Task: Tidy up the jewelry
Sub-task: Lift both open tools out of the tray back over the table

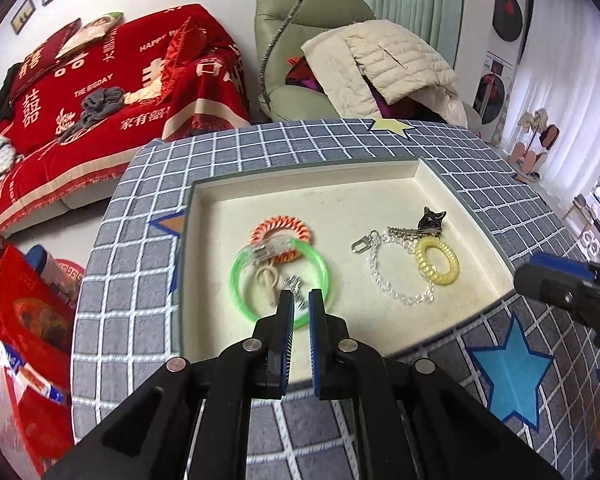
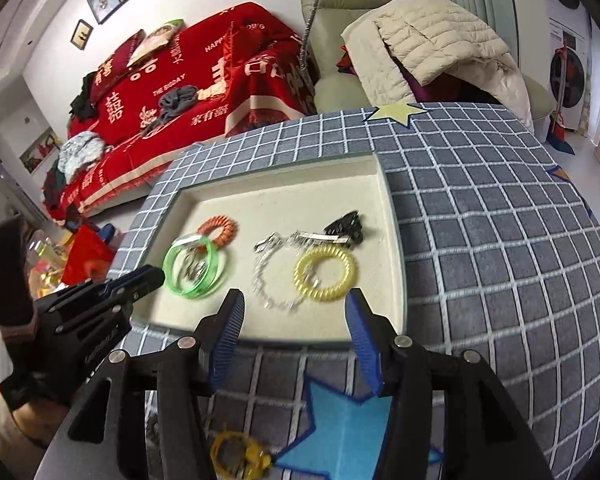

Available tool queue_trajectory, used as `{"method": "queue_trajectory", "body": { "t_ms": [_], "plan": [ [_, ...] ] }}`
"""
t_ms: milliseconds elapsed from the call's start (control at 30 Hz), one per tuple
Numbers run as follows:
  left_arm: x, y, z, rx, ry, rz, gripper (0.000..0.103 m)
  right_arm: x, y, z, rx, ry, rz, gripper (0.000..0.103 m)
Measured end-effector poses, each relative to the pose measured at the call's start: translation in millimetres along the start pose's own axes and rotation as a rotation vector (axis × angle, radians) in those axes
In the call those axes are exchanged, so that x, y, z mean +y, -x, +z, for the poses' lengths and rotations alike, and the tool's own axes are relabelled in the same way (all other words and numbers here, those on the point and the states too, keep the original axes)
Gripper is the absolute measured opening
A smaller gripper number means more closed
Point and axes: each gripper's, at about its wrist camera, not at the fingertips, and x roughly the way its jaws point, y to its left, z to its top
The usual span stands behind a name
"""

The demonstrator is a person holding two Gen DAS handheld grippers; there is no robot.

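Cream-coloured and shallow, the jewelry tray (image 1: 340, 192) sits on a counter (image 1: 260, 148) covered by a grey cloth with a white grid and star patches. Inside it, toward its left, lies a green bangle (image 1: 324, 276) that overlaps an orange spiral hair tie (image 1: 260, 230); a beige knotted cord (image 1: 266, 280) and a small silver piece (image 1: 294, 282) lie within the bangle's ring. Toward the tray's right lie a clear chain with a silver clasp (image 1: 374, 268), a yellow spiral hair tie (image 1: 438, 260) touching it, and a black hair clip (image 1: 432, 218) just behind them. The left tongs (image 1: 299, 296) hover low over the near rim of the green bangle, their blue pads nearly closed with only a narrow gap between them, grasping nothing. The right tongs (image 2: 296, 300) are spread wide and released, held above the tray's near edge, in front of the chain (image 2: 268, 276) and the yellow tie (image 2: 326, 276). A yellow ring-shaped trinket (image 2: 236, 454) lies on the cloth beneath the right tongs, outside the tray. Behind the counter stands a sofa with a red cover (image 1: 100, 92).
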Motion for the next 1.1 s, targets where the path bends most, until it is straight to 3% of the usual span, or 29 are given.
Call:
{"method": "queue_trajectory", "body": {
  "t_ms": [500,533,567,600,667,767,1100],
  "plan": [
    [11,27,-26,-0.008,0.060,-0.007,0.028,10,17,-49,0.057,0.002,0.022,0.058],
    [11,29,-27,-0.007,0.062,-0.009,0.040,10,17,-51,0.060,0.003,0.021,0.058],
    [11,31,-28,-0.007,0.067,-0.007,0.095,11,18,-53,0.061,0.003,0.020,0.058],
    [12,35,-30,-0.020,0.077,0.020,0.103,10,19,-56,0.063,0.001,0.019,0.059],
    [9,47,-34,-0.091,0.072,0.063,0.103,11,22,-59,0.065,0.000,0.018,0.060],
    [9,50,-41,-0.086,0.073,0.044,0.103,11,25,-65,0.070,0.003,0.016,0.061],
    [22,51,-95,0.010,0.122,0.047,0.103,11,22,-93,0.116,0.007,0.011,0.062]
  ]
}}
